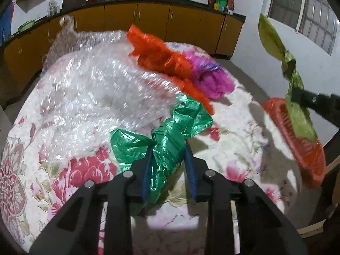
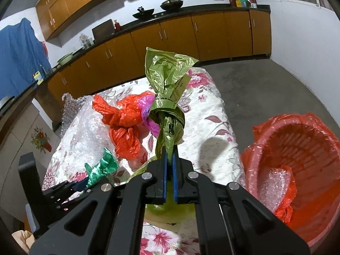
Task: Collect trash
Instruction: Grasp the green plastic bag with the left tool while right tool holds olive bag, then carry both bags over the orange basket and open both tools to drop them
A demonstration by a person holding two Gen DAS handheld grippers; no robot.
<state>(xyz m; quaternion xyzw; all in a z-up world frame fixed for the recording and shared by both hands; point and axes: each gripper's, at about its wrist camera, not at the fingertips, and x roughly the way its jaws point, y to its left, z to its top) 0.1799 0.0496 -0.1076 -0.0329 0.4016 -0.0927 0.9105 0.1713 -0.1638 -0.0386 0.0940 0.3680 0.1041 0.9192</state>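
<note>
Floral tablecloth (image 1: 89,165) blurs beneath bubble wrap (image 1: 89,97); red basket (image 1: 306,155) cut off.

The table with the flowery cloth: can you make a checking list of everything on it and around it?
Surface: flowered cloth covers the table.
Job's things: green bag, olive bag, red bag, pink bag, bubble wrap; red basket lined with red plastic, bubble wrap inside.
Clutter: nothing seen.
Grippers: left tool has the green bag between its fingers; right tool shut on the olive bag, lifted.
Cables: nothing seen.
Surroundings: orange cabinets, dark counter with bowls, blue cloth, window.
</note>
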